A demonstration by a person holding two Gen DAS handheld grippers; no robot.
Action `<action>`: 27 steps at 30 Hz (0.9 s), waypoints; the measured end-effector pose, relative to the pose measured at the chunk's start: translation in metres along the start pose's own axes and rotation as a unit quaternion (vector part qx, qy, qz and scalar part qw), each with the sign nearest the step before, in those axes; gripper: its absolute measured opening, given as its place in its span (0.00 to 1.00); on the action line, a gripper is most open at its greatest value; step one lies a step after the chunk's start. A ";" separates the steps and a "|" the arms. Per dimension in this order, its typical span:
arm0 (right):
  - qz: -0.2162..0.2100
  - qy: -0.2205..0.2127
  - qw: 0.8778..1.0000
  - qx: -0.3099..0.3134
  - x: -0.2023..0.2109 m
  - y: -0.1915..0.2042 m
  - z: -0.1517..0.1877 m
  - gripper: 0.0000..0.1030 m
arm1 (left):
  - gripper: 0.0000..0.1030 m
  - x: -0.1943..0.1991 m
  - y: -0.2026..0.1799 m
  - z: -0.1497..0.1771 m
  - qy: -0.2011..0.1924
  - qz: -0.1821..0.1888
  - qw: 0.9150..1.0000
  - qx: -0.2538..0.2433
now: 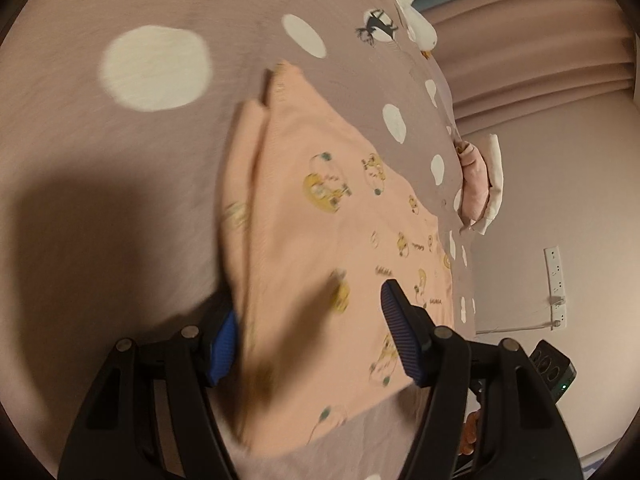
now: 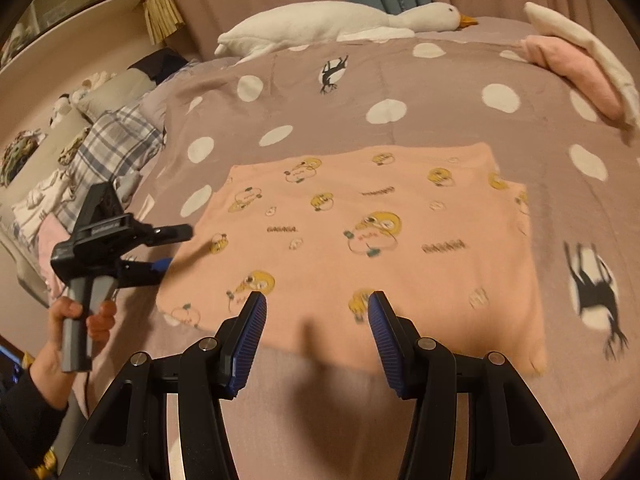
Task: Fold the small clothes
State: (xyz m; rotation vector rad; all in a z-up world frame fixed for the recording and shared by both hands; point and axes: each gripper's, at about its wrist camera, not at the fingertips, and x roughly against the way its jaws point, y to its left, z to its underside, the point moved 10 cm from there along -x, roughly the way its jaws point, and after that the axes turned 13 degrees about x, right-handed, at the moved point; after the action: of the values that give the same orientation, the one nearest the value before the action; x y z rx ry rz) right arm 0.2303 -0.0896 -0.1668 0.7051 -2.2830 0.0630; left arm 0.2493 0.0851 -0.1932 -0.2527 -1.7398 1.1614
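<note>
A peach garment (image 2: 372, 236) with yellow cartoon prints lies folded into a rectangle on the mauve polka-dot bedspread (image 2: 440, 112). It also shows in the left wrist view (image 1: 320, 248). My right gripper (image 2: 316, 304) is open and empty, hovering at the garment's near edge. My left gripper (image 1: 308, 312) is open at the garment's left edge, with one blue pad (image 1: 224, 344) below the edge and the other finger above the cloth. In the right wrist view the left gripper (image 2: 168, 248) is held by a hand beside that edge.
A white plush goose (image 2: 340, 20) lies at the head of the bed. A folded pink and white cloth (image 2: 580, 68) sits at the far right. Plaid cloth and stuffed items (image 2: 108, 148) lie at the left side. A wall power strip (image 1: 556, 284) is past the bed edge.
</note>
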 end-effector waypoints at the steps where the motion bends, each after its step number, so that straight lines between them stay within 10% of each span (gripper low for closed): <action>1: 0.000 0.002 1.000 0.002 -0.006 0.000 -0.005 0.51 | 0.63 -0.005 -0.004 -0.003 -0.001 -0.004 1.000 -0.001; 4: -0.005 0.009 1.000 -0.004 -0.029 -0.001 -0.023 0.51 | 0.58 -0.015 -0.010 -0.011 -0.005 -0.011 1.000 -0.004; 9: -0.011 0.030 0.999 -0.017 -0.072 -0.003 -0.053 0.51 | 0.14 -0.026 -0.006 -0.011 0.006 -0.049 0.999 -0.012; 16: 0.029 0.082 0.996 0.003 -0.124 -0.008 -0.058 0.16 | 0.14 -0.024 -0.007 -0.008 -0.015 -0.096 0.993 -0.067; 27: 0.012 0.080 0.996 0.041 -0.071 0.020 -0.027 0.14 | 0.14 -0.026 -0.009 -0.008 -0.029 -0.129 0.986 -0.098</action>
State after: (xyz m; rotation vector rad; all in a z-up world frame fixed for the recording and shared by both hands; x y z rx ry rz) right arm 0.2786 -0.0329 -0.1915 0.6908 -2.1460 0.2183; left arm 0.2715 0.0692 -0.2012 -0.1084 -1.8787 0.8189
